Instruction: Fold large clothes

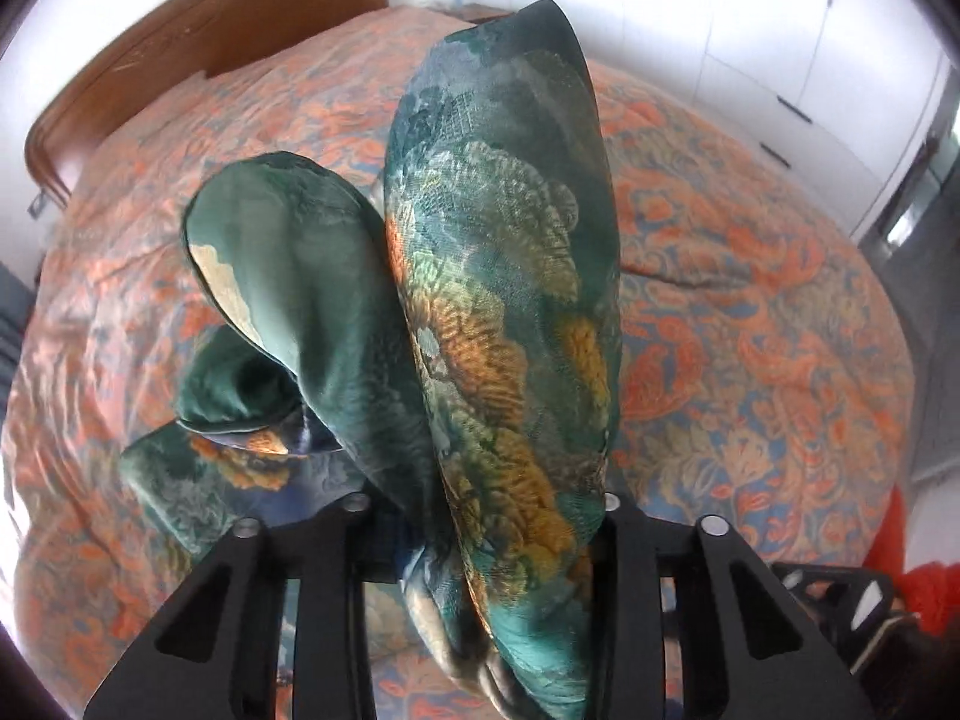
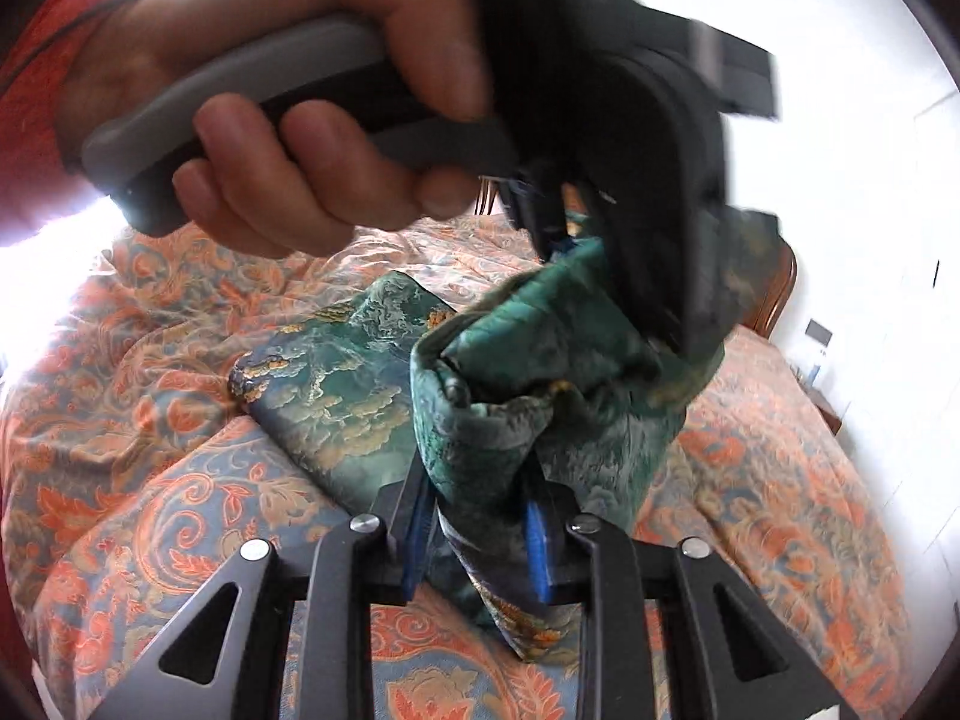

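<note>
Both grippers are clenched on the same green patterned garment (image 2: pixel 336 384), which is partly lifted off the bed (image 1: pixel 750 300) and partly lying on it. In the right wrist view, the right gripper (image 2: pixel 480 534) pinches a bunched fold of the cloth between its blue-padded fingers (image 2: pixel 536 546), and the fabric rises from there toward the left gripper (image 2: pixel 576 240), which hangs above and slightly to the far side, held in the person's left hand (image 2: pixel 288 120) and biting another gathered edge. The left gripper is blurred there, so the exact bite is hard to read. In the left wrist view, the left gripper (image 1: pixel 480 540) shows its fingers mostly buried under the cloth, with two tall lobes of fabric standing up out of the grip. The rest of the garment lies flat on the orange paisley bedspread (image 2: pixel 150 510), stretching away to the left of the right gripper, its long axis running roughly from the near centre toward the far left. I judge the coming fold turns on this: the two held points sit close together, one above the other, while the free body of the garment trails leftward, so the held end would have to be carried over that flat part. The wooden headboard (image 1: pixel 180 42) lies beyond.
</note>
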Tool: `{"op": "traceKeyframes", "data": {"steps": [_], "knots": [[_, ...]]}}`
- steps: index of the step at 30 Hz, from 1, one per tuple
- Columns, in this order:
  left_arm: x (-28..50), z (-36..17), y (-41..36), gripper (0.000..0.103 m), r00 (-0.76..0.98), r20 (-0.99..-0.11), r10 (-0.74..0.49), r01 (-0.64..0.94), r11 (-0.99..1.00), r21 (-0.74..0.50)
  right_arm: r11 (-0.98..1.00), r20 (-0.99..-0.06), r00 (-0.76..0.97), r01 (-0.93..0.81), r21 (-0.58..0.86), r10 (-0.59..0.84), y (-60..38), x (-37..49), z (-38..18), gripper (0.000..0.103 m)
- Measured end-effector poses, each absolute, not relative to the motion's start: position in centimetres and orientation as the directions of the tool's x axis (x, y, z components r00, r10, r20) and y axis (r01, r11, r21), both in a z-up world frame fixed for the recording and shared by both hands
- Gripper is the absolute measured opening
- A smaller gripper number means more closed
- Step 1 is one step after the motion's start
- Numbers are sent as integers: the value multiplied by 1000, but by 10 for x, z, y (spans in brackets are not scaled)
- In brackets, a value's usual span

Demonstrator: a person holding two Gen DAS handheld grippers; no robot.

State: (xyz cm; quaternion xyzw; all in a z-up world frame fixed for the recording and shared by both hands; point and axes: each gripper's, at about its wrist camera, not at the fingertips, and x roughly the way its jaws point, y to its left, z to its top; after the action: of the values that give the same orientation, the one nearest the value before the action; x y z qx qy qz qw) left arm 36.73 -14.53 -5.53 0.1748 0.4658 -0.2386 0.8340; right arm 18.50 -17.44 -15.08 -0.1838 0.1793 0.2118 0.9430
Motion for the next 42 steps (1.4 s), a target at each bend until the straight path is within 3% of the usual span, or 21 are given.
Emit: {"op": "traceKeyframes", "data": {"steps": [3, 6, 10, 17, 21, 27, 33, 35, 38, 42], "knots": [[375, -49, -123, 32, 451, -854, -260, 537, 843, 27, 847, -421, 830, -484, -218, 366, -181, 172, -141, 62], [388, -45, -86, 32, 469, -843, -262, 495, 869, 6, 875, -390, 837, -464, -138, 383, -198, 151, -130, 68], [403, -54, -25, 32, 465, -843, -271, 403, 912, -71, 918, -411, 844, -395, -39, 345, -229, 135, -134, 69], [420, -120, 77, 32, 433, -880, -197, 164, 977, -138, 952, -502, 813, -294, 81, 294, -262, 122, -167, 69], [424, -155, 123, 34, 406, -877, -258, 69, 965, -252, 954, -536, 792, -278, 108, 292, -264, 120, -177, 69], [423, -188, 127, 42, 429, -870, -242, 53, 968, -244, 944, -570, 758, -308, 117, 318, -246, 128, -180, 69], [419, -203, 142, 46, 440, -844, -307, 33, 945, -326, 923, -570, 727, -332, 197, 383, -224, 180, -147, 69], [417, -206, 144, 48, 447, -836, -318, 36, 941, -338, 896, -572, 692, -377, 235, 441, -207, 211, -130, 68], [415, -208, 147, 48, 451, -832, -323, 41, 939, -342, 869, -578, 659, -449, 211, 481, -169, 257, -115, 56], [418, -215, 154, 48, 452, -832, -322, 49, 940, -337, 845, -638, 593, -503, 182, 491, -116, 312, -137, 29]]}}
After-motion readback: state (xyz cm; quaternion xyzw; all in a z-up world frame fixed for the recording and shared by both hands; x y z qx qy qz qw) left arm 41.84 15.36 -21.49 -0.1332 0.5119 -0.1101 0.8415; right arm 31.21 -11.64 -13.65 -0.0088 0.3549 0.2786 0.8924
